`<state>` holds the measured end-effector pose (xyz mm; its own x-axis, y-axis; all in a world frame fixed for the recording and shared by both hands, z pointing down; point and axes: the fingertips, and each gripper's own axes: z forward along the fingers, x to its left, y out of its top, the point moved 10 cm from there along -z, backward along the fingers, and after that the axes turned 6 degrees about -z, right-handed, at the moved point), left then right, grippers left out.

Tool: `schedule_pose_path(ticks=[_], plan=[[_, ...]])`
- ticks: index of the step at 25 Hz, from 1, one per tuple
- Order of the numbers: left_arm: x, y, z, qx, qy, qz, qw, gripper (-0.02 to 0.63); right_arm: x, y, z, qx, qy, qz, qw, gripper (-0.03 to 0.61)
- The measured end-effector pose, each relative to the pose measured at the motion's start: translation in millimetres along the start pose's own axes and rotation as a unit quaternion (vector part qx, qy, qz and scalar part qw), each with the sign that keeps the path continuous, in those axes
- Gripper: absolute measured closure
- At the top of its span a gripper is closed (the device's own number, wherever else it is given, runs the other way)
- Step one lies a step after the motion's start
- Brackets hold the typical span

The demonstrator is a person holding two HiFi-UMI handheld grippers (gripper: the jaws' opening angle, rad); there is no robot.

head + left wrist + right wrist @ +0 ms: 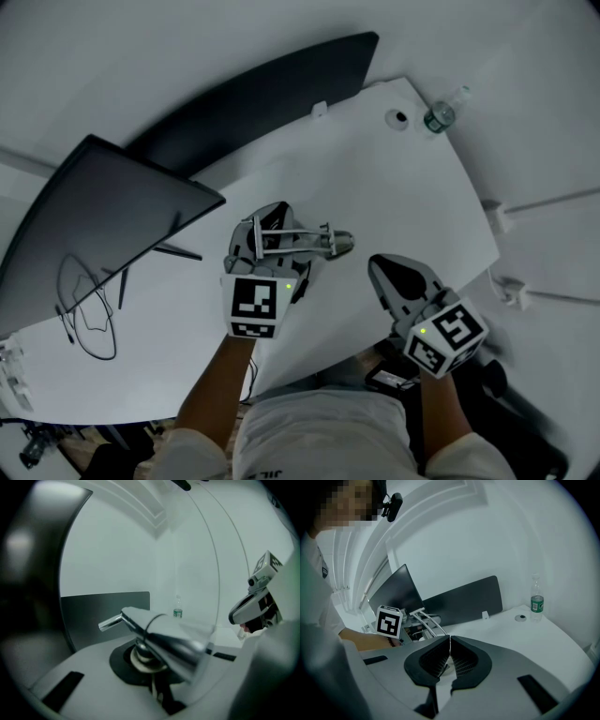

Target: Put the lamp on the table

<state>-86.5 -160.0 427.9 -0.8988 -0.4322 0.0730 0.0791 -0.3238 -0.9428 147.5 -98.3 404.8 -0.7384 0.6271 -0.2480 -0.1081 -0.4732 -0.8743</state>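
The lamp (305,240) is a thin silver metal frame with a small head, lying sideways just above the white table (403,197). My left gripper (269,240) is shut on it; in the left gripper view a shiny tube of the lamp (140,624) lies across the closed jaws of the left gripper (151,666). The right gripper view shows the lamp's thin arms (427,621) beside the left gripper's marker cube (389,622). My right gripper (379,266) hovers to the right near the table's front edge, shut with nothing in it, its pads (440,654) meeting.
A dark monitor (103,216) leans at the left with a black cable (89,323) looped below it. A dark panel (272,84) stands along the table's back edge. A water bottle (439,114) and a small round piece (400,119) sit at the far right corner.
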Motion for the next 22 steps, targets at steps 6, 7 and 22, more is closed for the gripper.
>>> schedule_pose_path(ticks=[6, 7, 22], plan=[[-3.8, -2.9, -0.4, -0.004, 0.0, 0.009, 1.0, 0.607, -1.4, 0.3, 0.2, -0.001, 0.0, 0.001, 1.0, 0.546], [-4.1, -3.1, -0.7, -0.004, 0.0, 0.009, 0.9999, 0.607, -1.2, 0.1, -0.2, -0.002, 0.0, 0.002, 1.0, 0.546], [-9.0, -9.3, -4.6, -0.017, 0.013, 0.016, 0.9996, 0.603, 2.9, -1.1, -1.1, -0.001, 0.002, 0.004, 1.0, 0.546]])
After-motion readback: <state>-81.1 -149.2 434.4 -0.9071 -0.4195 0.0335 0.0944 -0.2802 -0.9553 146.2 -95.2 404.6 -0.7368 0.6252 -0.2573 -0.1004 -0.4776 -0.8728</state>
